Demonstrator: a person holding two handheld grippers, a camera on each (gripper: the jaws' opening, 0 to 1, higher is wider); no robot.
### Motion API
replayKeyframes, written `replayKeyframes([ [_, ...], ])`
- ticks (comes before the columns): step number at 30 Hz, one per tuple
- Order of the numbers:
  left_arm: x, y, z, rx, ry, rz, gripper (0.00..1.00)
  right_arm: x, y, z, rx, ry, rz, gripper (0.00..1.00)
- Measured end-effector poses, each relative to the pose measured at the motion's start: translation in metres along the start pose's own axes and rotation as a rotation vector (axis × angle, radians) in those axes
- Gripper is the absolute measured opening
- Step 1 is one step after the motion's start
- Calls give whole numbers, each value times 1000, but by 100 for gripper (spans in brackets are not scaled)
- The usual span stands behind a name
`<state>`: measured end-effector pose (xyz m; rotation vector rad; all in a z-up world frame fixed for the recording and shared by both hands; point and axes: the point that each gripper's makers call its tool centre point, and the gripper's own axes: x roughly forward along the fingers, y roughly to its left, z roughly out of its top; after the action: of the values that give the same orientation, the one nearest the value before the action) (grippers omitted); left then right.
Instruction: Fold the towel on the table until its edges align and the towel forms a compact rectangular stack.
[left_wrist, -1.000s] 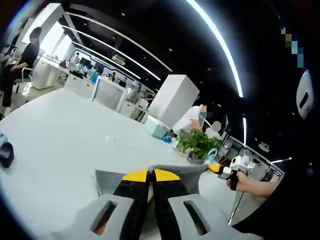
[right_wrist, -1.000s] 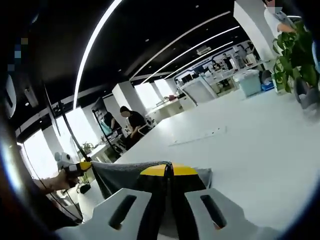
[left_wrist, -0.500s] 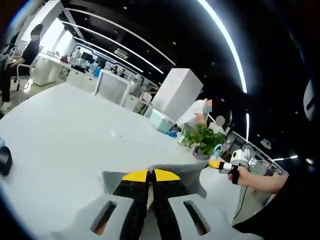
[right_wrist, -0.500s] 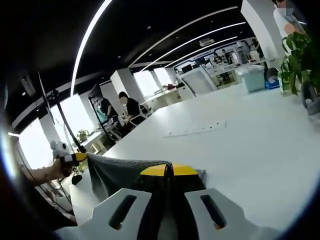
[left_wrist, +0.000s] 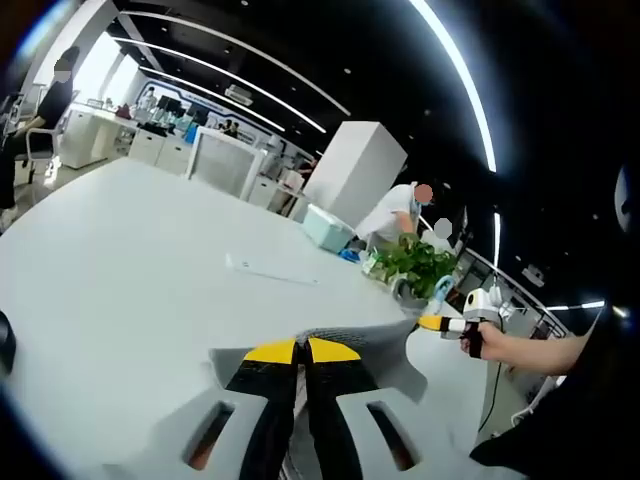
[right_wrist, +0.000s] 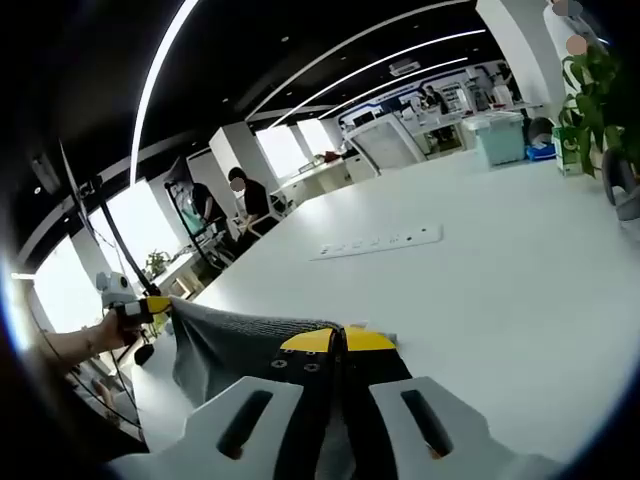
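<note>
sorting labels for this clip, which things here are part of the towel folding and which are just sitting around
Part of the job:
- grey woven towel, held stretched between both grippers
- left gripper, shut on the towel
- right gripper, shut on the towel
- white table

Just lying about:
- white power strip on the table
- green potted plant
- pale teal box

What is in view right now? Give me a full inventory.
towel: one, grey, held up between both grippers over the table
table: one, white, large
power strip: one, white, flat on the table
potted plant: one, green, at the table's far edge
box: one, pale teal, on the table beyond the plant
people: several, in the office background
left gripper: yellow-tipped, shut on towel
right gripper: yellow-tipped, shut on towel
</note>
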<state>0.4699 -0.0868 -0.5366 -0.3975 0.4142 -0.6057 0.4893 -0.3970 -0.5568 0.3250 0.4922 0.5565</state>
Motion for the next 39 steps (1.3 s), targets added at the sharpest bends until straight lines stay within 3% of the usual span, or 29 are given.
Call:
replayKeyframes([
  [21, 19, 24, -11, -10, 72, 36, 2, 23, -15, -5, 36, 39, -15, 0],
  [39, 30, 35, -16, -25, 93, 46, 2, 35, -26, -13, 19, 94, -31, 0],
])
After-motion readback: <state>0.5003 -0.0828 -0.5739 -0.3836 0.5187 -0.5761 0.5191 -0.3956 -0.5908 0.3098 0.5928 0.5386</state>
